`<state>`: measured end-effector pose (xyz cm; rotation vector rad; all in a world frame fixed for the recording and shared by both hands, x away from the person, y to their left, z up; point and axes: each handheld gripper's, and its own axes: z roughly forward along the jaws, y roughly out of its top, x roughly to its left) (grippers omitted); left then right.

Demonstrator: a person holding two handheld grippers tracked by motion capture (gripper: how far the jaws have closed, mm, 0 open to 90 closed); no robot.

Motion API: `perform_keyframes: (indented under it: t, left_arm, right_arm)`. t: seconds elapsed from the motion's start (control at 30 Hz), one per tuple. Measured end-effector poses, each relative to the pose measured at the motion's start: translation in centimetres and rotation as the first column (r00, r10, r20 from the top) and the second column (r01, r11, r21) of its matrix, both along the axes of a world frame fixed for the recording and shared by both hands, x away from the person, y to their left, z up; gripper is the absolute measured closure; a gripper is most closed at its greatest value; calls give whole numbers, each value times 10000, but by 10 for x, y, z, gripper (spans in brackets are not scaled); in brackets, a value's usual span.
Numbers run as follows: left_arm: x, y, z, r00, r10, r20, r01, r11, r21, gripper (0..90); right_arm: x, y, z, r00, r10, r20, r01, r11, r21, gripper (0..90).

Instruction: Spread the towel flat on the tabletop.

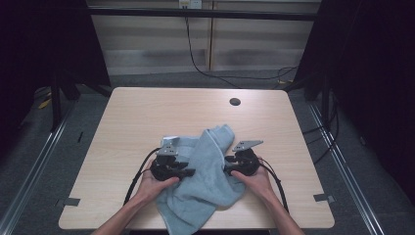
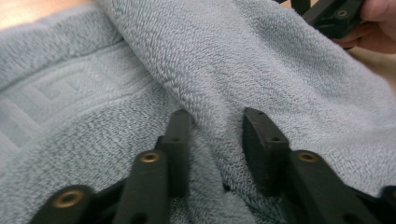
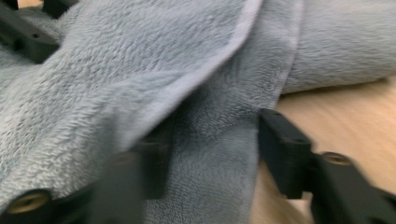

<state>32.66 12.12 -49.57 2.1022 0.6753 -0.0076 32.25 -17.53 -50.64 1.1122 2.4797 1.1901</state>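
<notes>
Dark curtains flank a grey carpeted floor (image 1: pixel 44 161) in the high view, and a pale wooden table (image 1: pixel 147 117) stands in the middle with a round cable hole (image 1: pixel 235 102) toward its 1 o'clock corner. A crumpled light-blue towel (image 1: pixel 208 181) lies at the table's 6 o'clock edge, one end hanging over that edge and another fold reaching up toward 12 o'clock. The left hand (image 1: pixel 154 183) holds the left hand-held gripper (image 1: pixel 188 172) at the towel's 9 o'clock side, touching the cloth. The right hand (image 1: pixel 254 178) holds the right hand-held gripper (image 1: pixel 226 170) at the towel's 3 o'clock side, also against the cloth. A black cable (image 1: pixel 137 178) loops back from the left one.

Seen from the left gripper view, the towel (image 2: pixel 261 60) spreads across the scene, with a woven band pattern at 9 o'clock. The left hand-held gripper (image 2: pixel 217 135) has its jaws spread, and a raised ridge of towel runs between them, not pinched. At 1 o'clock the right hand-held gripper (image 2: pixel 334 14) and the right hand's fingers (image 2: pixel 378 23) rest by the towel.

From the right gripper view, the towel (image 3: pixel 140 70) covers the table (image 3: pixel 350 121), bare at 3 o'clock. The right hand-held gripper (image 3: pixel 208 149) stands spread, a fold of towel lying between its jaws, the left jaw blurred. At 10 o'clock sits part of the left hand-held gripper (image 3: pixel 23 37).
</notes>
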Motion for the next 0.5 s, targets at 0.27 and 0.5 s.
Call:
perform_keyframes:
  t: [0.27,0.5]
  left_arm:
    - [-2,16,11,9996,94,278,-76,9977,-667,760]
    - [0,39,29,9972,477,568,-388,9881,-1486,787]
  right_arm:
    - [-7,1,9,9996,48,292,-51,9999,107,838]
    - [-10,-28,43,9844,-1330,1153,1244,9891,787,850]
